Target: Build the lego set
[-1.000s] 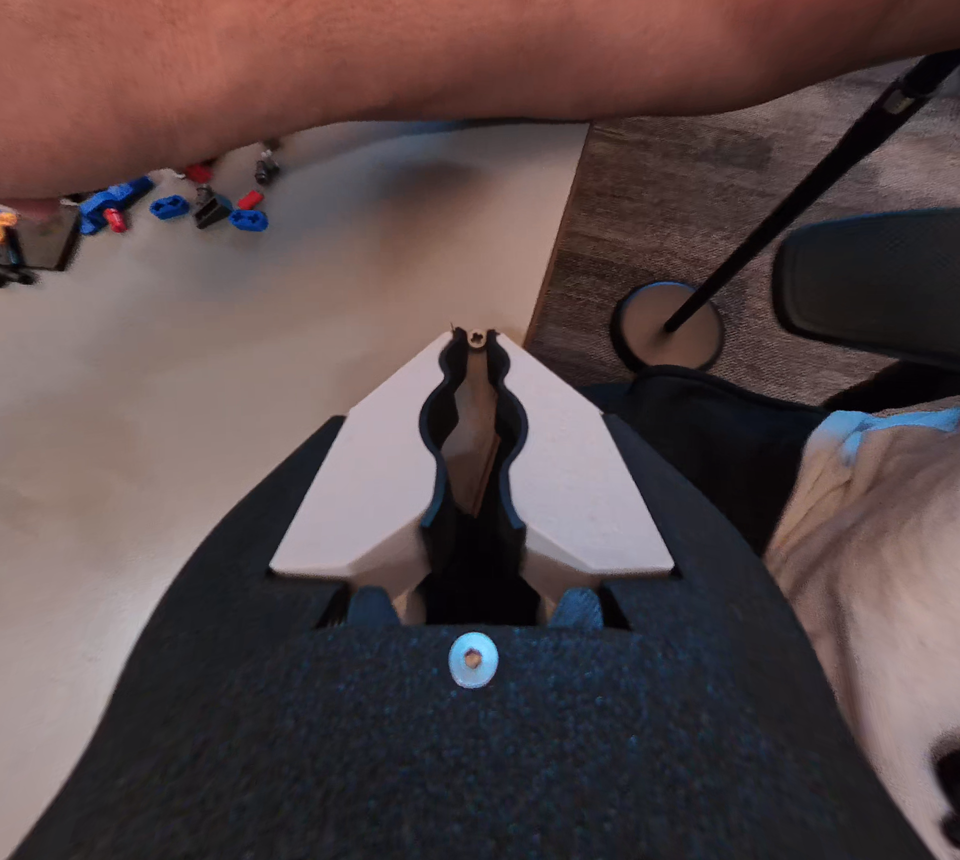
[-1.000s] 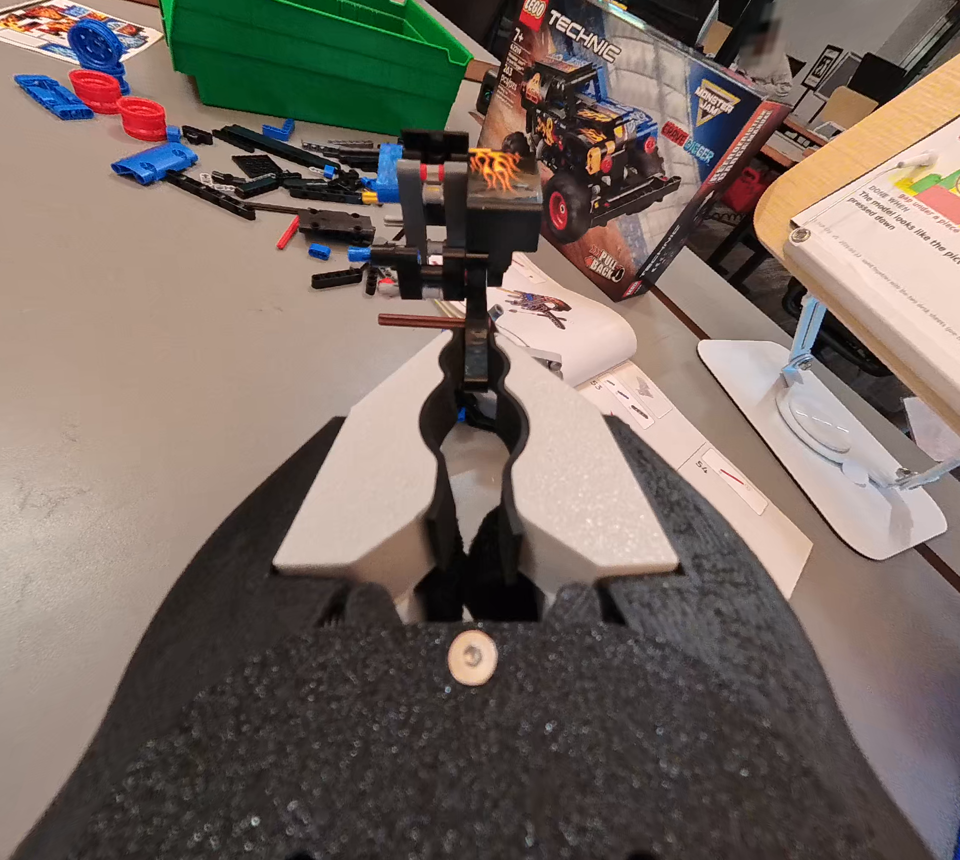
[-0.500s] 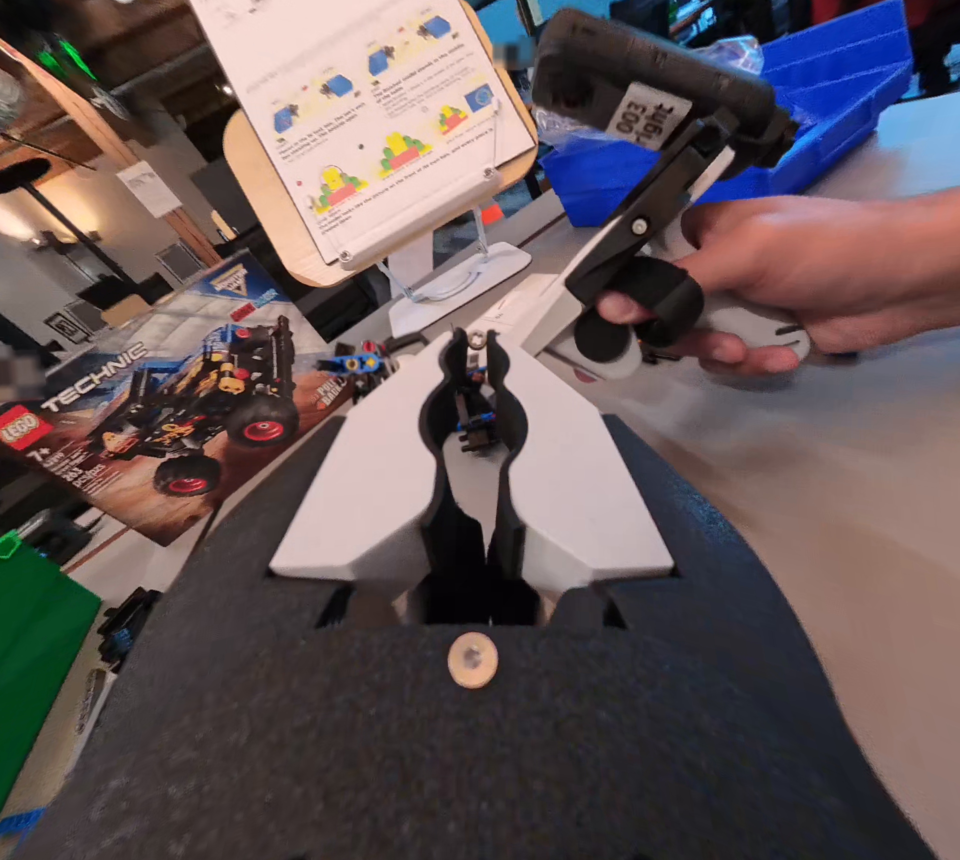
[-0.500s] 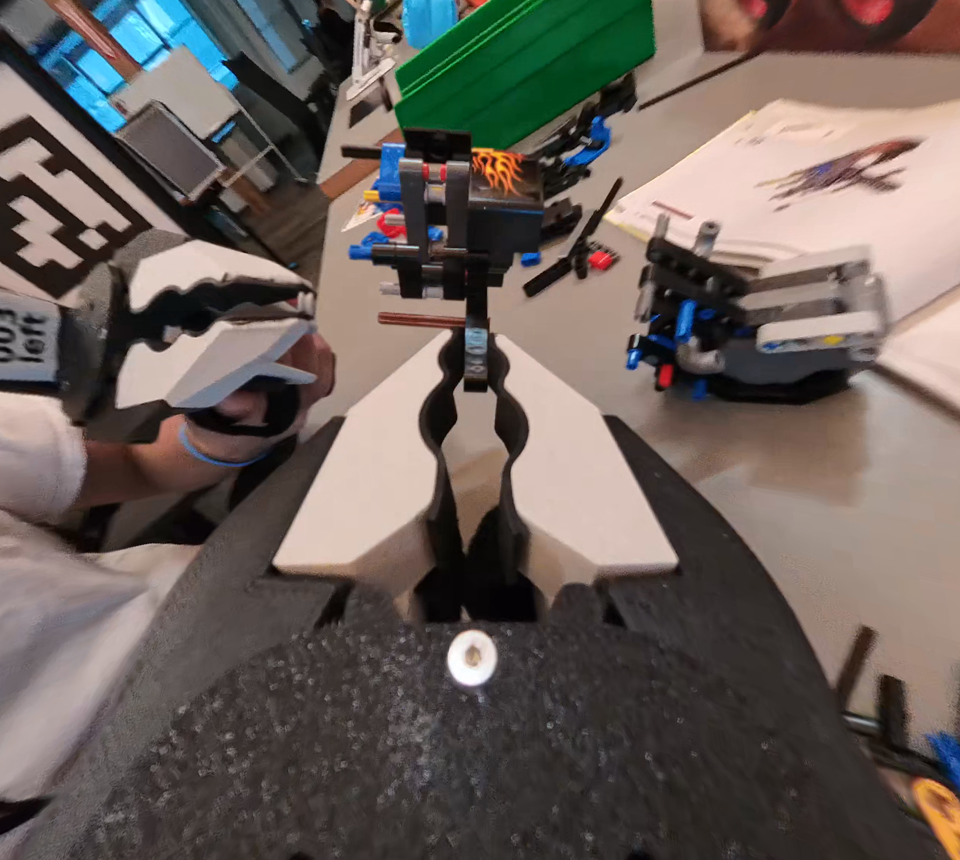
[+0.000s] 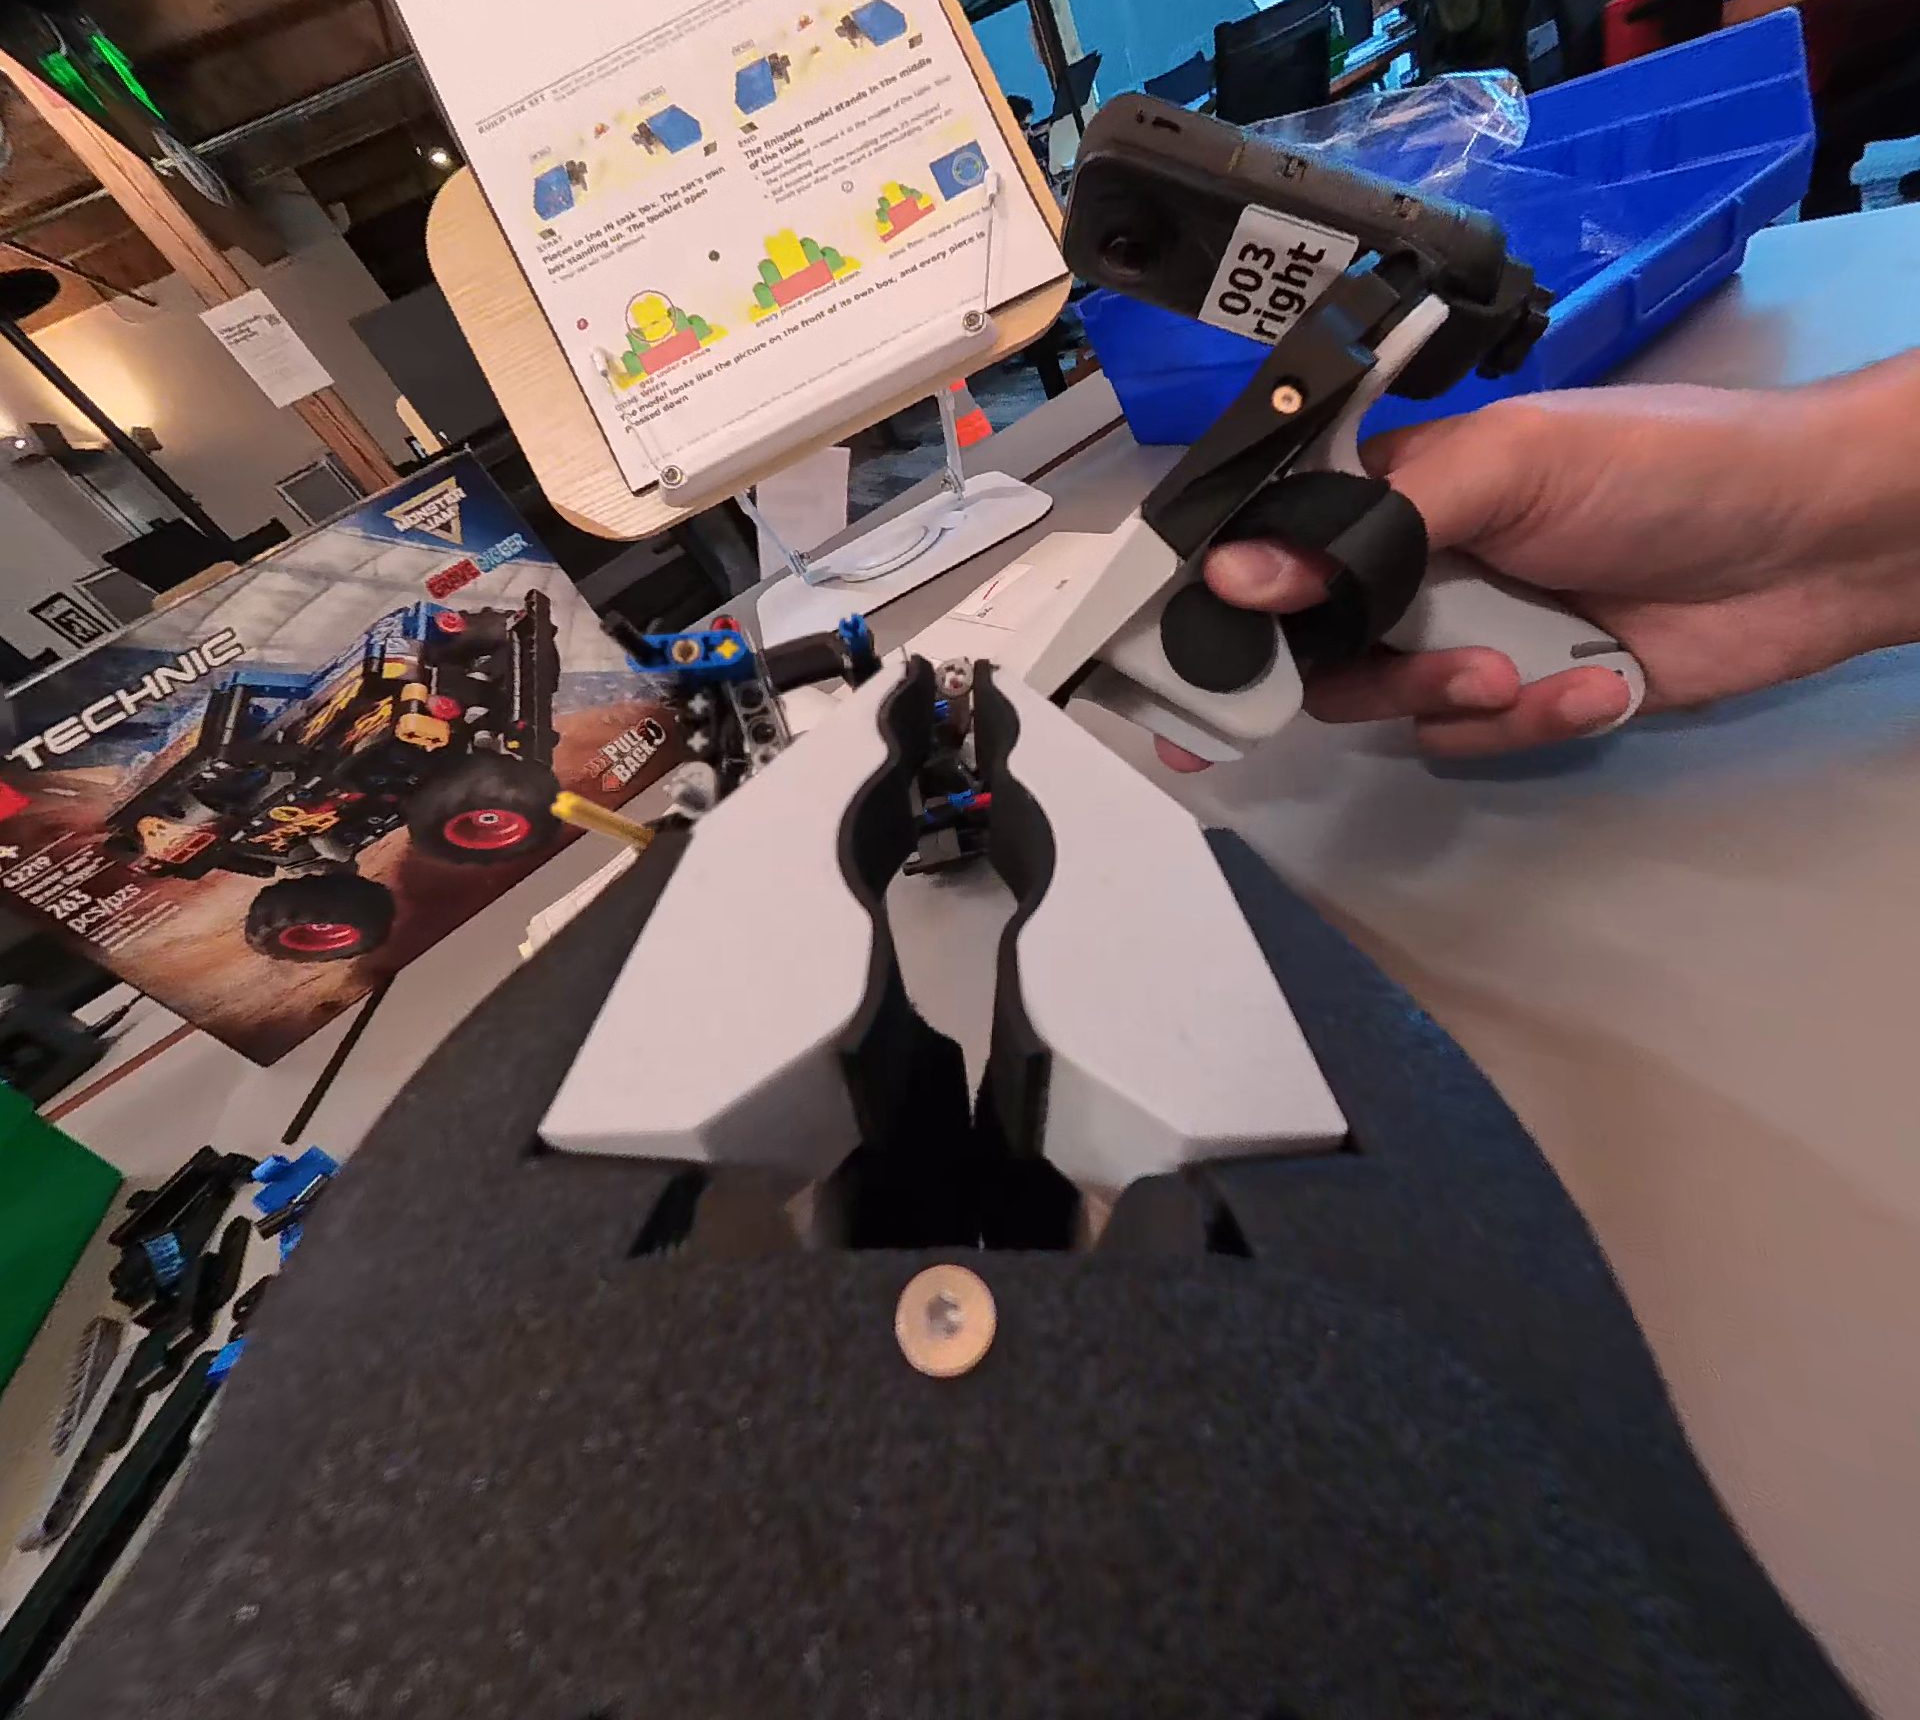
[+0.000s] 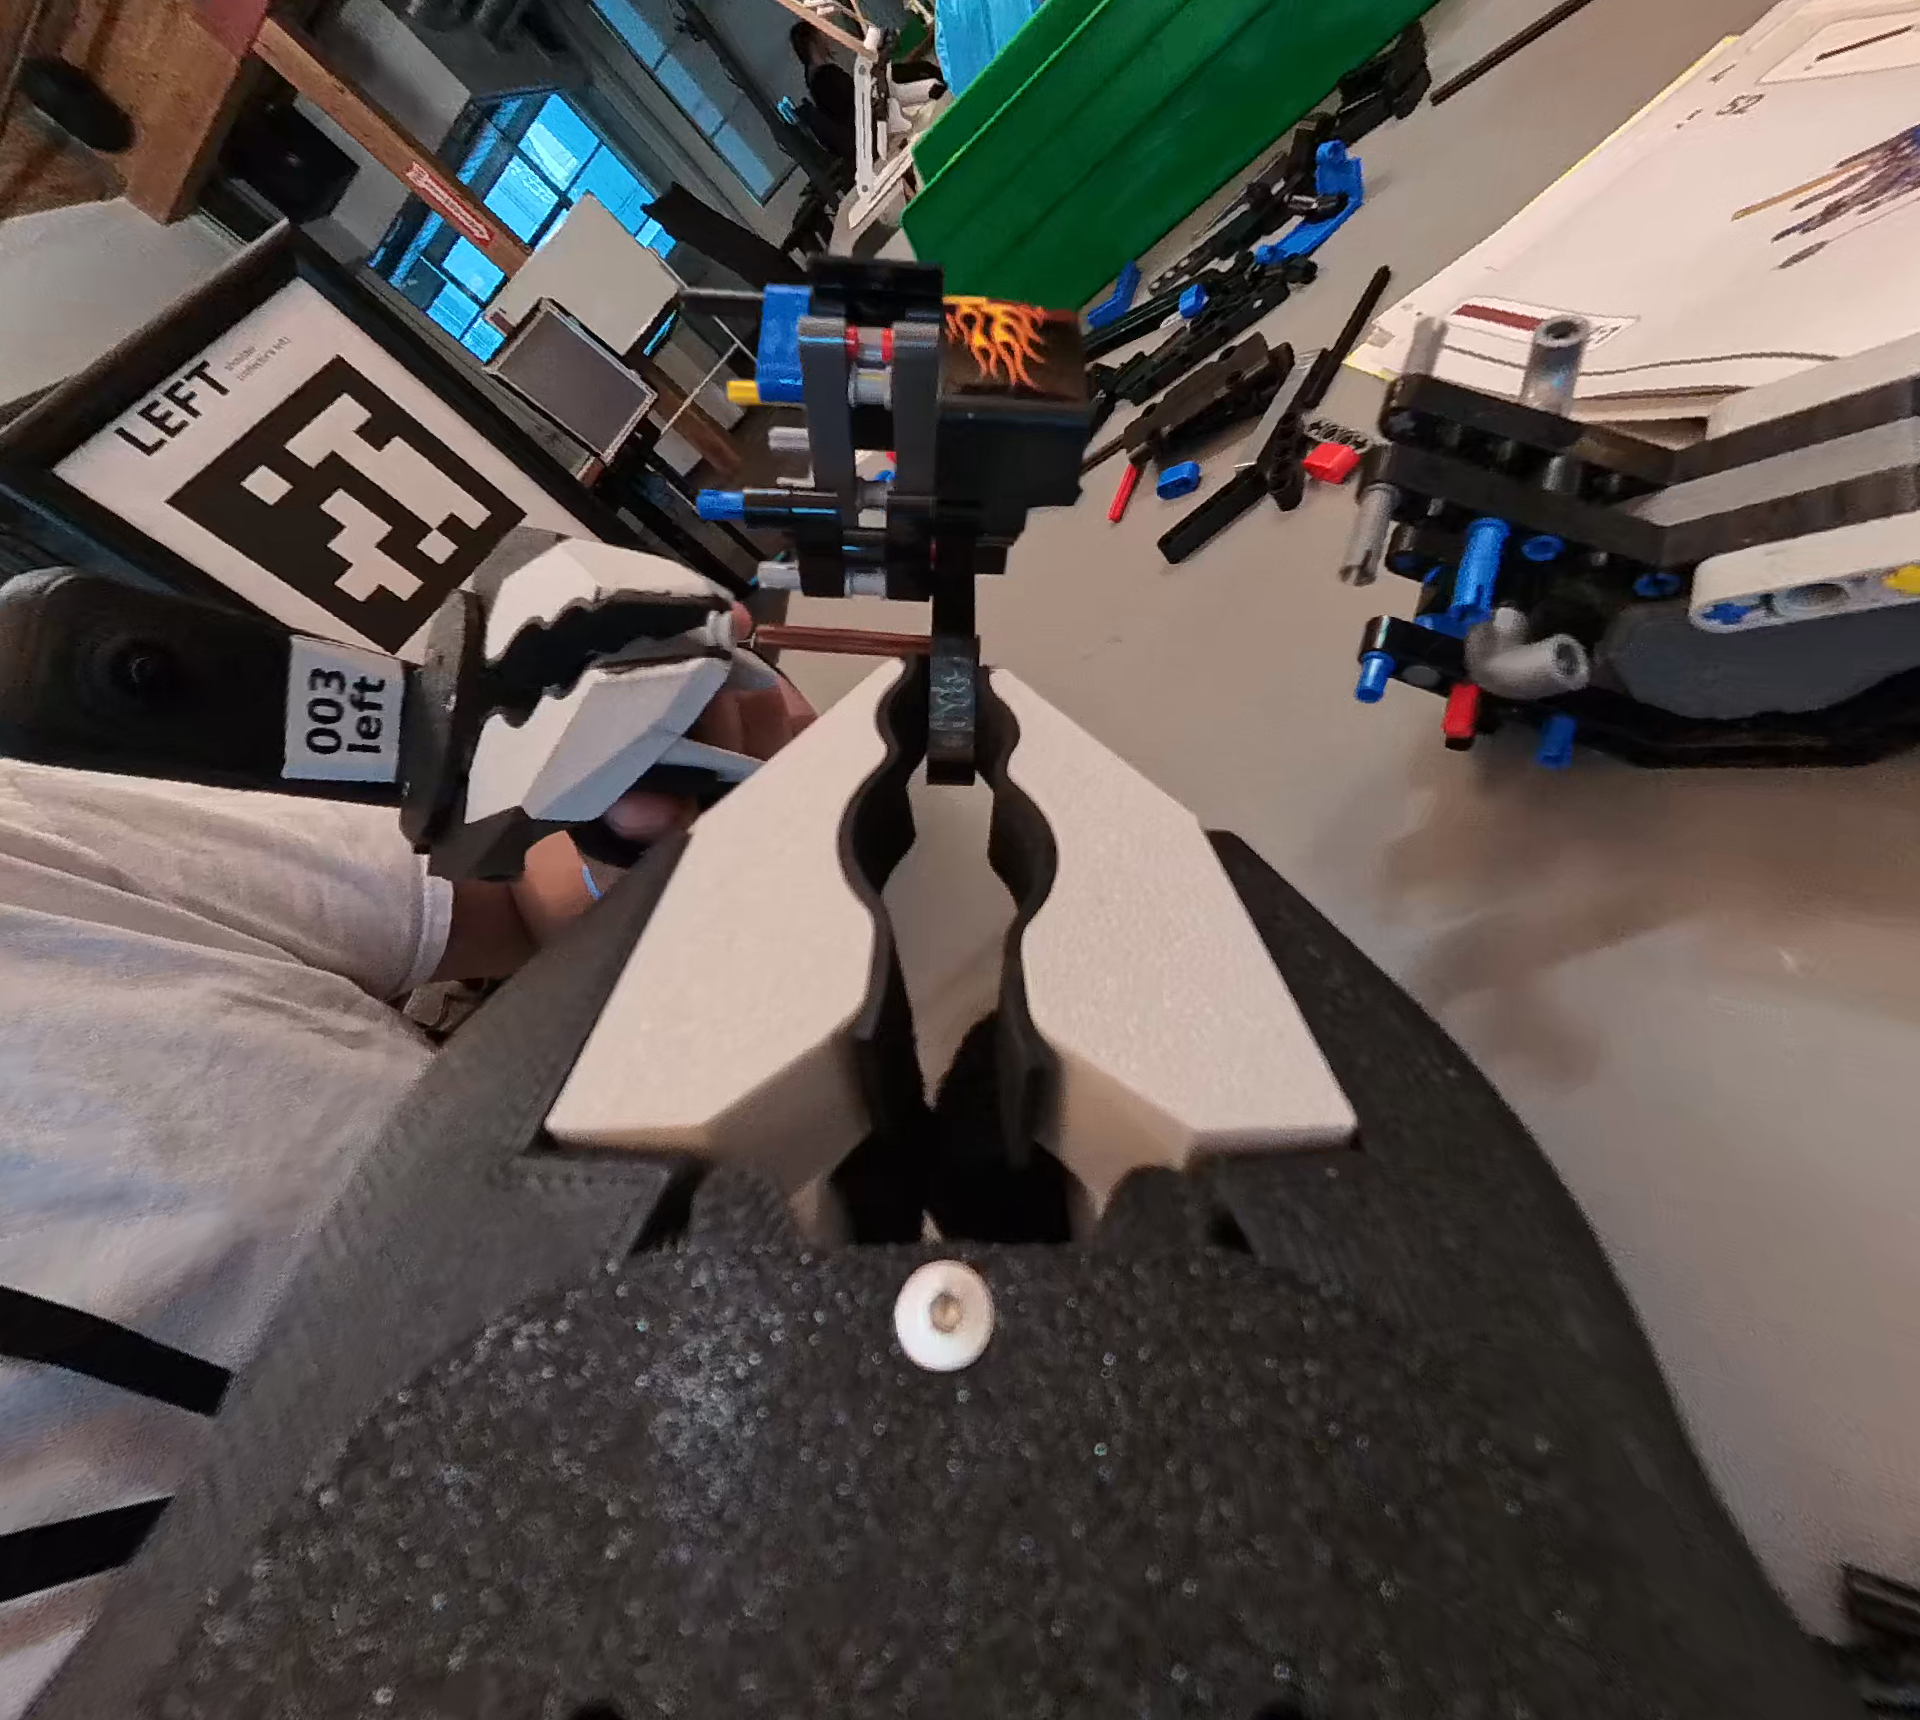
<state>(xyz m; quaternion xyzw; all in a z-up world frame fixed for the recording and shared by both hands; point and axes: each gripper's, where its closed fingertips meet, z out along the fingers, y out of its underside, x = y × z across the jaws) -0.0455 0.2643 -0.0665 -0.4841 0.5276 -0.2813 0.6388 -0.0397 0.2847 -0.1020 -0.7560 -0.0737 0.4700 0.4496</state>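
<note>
My right gripper (image 6: pixel 951 683) is shut on the black beam at the bottom of a small black sub-assembly (image 6: pixel 997 444) with a flame sticker, held above the table. A brown axle (image 6: pixel 842 640) sticks out of it to the left. My left gripper (image 6: pixel 722 631) is shut on a small grey bush (image 5: pixel 953 676), and its tip is at the free end of that axle. In the left wrist view, the left gripper (image 5: pixel 951 694) faces the right gripper (image 5: pixel 1070 652), which a hand (image 5: pixel 1621 548) holds. The sub-assembly (image 5: pixel 727 683) is partly hidden behind my fingers.
A partly built chassis (image 6: pixel 1621 548) lies on the grey table (image 6: pixel 1558 995) to the right, beside an open booklet (image 6: pixel 1714 216). Loose parts (image 6: pixel 1247 382) lie before a green bin (image 6: pixel 1195 60). The set's box (image 5: pixel 291 735), an instruction stand (image 5: pixel 727 143) and a blue bin (image 5: pixel 1621 195) stand behind. Left tips to right tips: about 4 cm.
My left gripper swung up from the table's edge and closed in on the axle's end. My right gripper rolled and turned towards the person's side, still holding the sub-assembly.
</note>
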